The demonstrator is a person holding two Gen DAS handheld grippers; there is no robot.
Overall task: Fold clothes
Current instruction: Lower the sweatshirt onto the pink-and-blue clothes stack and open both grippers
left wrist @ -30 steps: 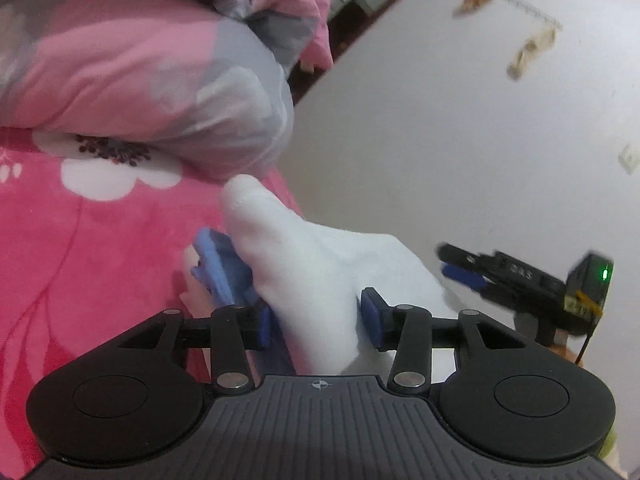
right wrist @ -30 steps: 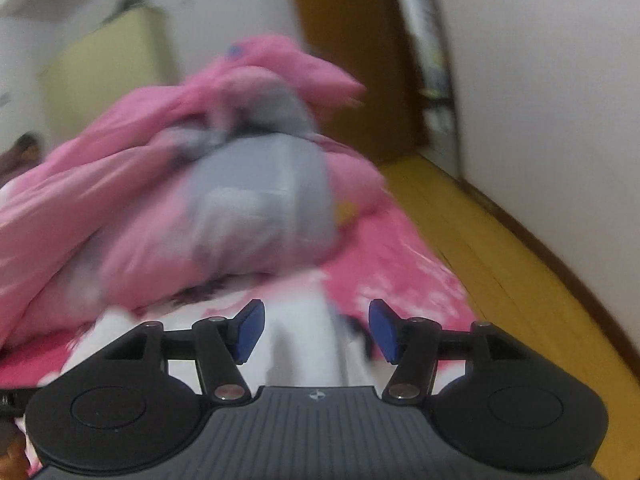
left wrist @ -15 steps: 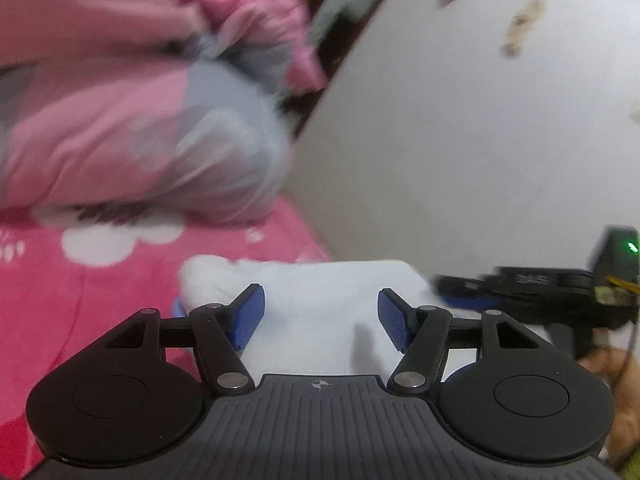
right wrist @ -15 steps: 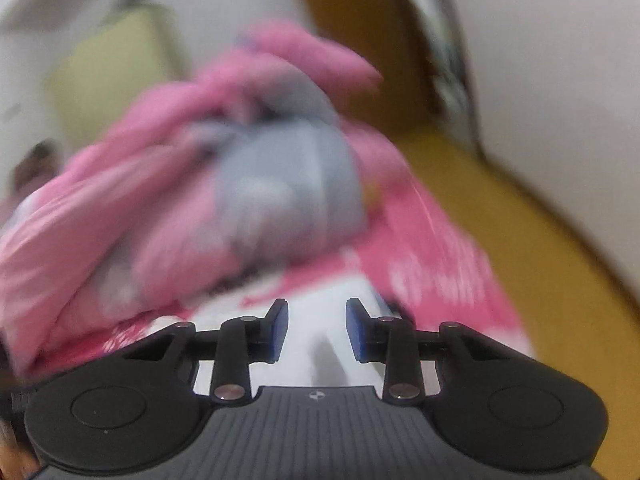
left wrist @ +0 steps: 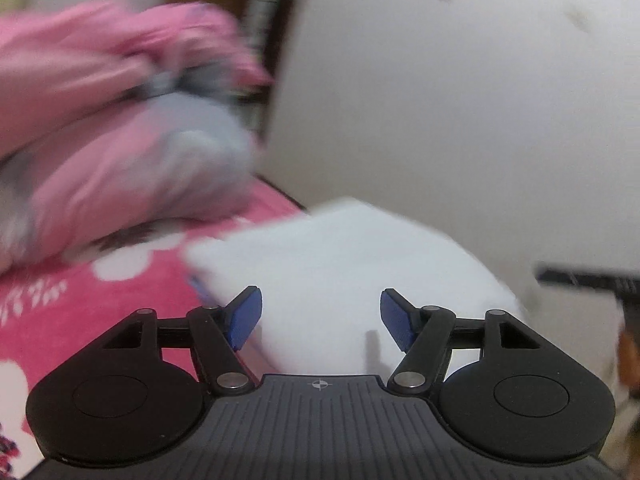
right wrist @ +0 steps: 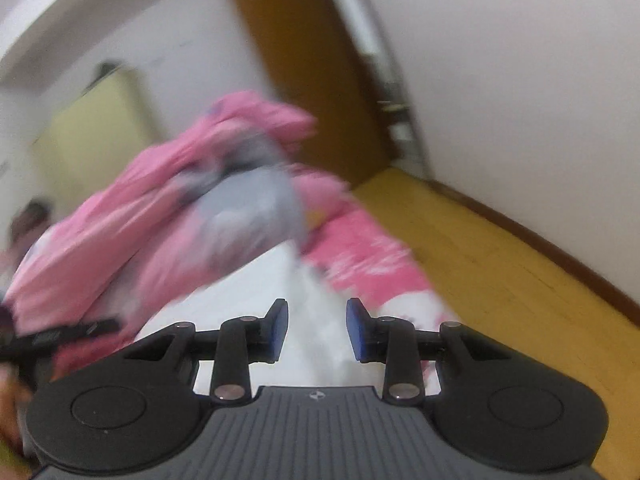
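Below the left gripper point(left wrist: 321, 318), whose blue pads stand wide apart and hold nothing, a folded white garment point(left wrist: 340, 264) lies on the pink flowered blanket point(left wrist: 92, 312), near the right edge of the bed. Beyond it, to the far left, a blurred pink and grey quilt point(left wrist: 120, 132) is heaped up. The right gripper point(right wrist: 317, 330) has its pads parted by a narrower gap over the same white cloth, gripping nothing, with the yellow wooden floor point(right wrist: 500, 264) to its right.
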